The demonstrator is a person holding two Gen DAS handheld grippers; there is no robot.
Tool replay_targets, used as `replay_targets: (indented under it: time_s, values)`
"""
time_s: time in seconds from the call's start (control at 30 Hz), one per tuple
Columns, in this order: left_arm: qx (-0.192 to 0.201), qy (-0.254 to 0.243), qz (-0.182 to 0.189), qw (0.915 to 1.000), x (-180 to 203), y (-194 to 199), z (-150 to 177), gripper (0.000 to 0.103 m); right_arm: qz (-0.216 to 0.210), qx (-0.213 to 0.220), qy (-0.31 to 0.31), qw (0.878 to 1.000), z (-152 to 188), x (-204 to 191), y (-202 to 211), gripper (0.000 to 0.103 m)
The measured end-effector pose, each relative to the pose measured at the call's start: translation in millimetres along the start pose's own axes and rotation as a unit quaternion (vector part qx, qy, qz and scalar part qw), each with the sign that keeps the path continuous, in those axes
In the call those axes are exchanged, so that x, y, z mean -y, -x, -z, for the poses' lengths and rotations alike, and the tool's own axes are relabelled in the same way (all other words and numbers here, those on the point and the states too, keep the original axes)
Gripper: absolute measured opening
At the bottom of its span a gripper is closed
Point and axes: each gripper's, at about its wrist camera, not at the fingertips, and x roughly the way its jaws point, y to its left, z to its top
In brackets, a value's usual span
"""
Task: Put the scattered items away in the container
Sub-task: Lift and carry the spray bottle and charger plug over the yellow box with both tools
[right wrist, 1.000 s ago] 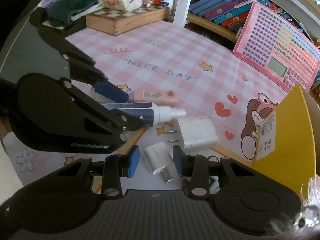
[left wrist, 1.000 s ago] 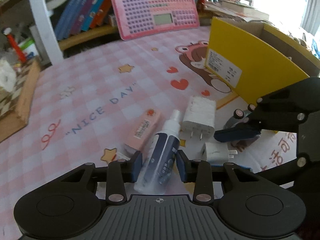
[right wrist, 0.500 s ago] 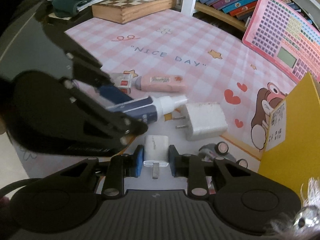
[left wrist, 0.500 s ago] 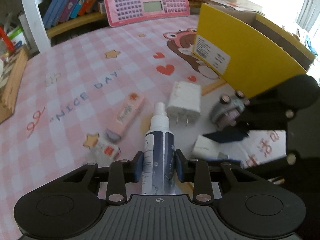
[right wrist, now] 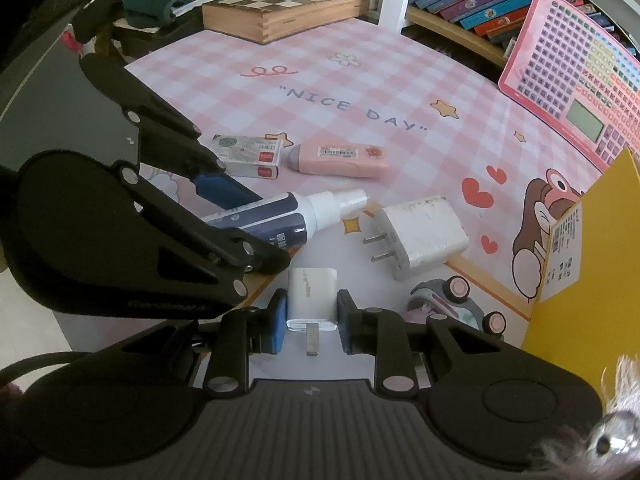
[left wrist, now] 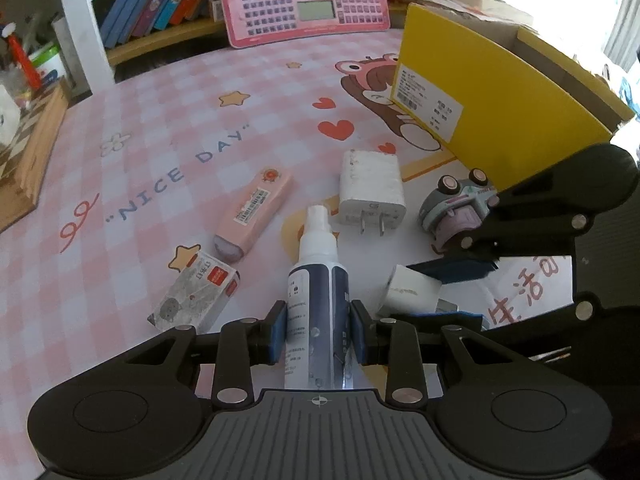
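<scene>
My left gripper [left wrist: 318, 332] squeezes the navy-and-white plastic spray bottle [left wrist: 318, 292] low in the middle of the left view, its blue pads tight on both sides, the white nozzle pointing up the frame. My right gripper [right wrist: 311, 322] pinches the small white square plug [right wrist: 312, 300] low in the middle of the right view, its metal tip pointing toward me. A second ago both sets of jaws stood wider, with the small plug loose between the right pads. The yellow cardboard box [left wrist: 500, 108] stands at the upper right in the left view. The big white charger [left wrist: 372, 188] lies near the frame's middle, just past the nozzle.
</scene>
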Motion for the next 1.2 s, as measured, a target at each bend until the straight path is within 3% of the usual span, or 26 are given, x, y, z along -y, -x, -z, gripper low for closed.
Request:
replay_targets:
  time_s: [0.2,0.63,1.2]
  values:
    - [0.033,0.081,0.021,0.9959,-14,22,2,0.03,0.01,0.009,-0.018,1.0,3,5,9,0.024]
    - [0.07,0.216,0.051,0.9725,-29,66,32,0.03,0.01,0.04,-0.049,0.998,10,1,38,0.024]
    - [0.107,0.249,0.067,0.96,-16,113,83,0.03,0.032,0.057,-0.057,0.996,32,-37,81,0.024]
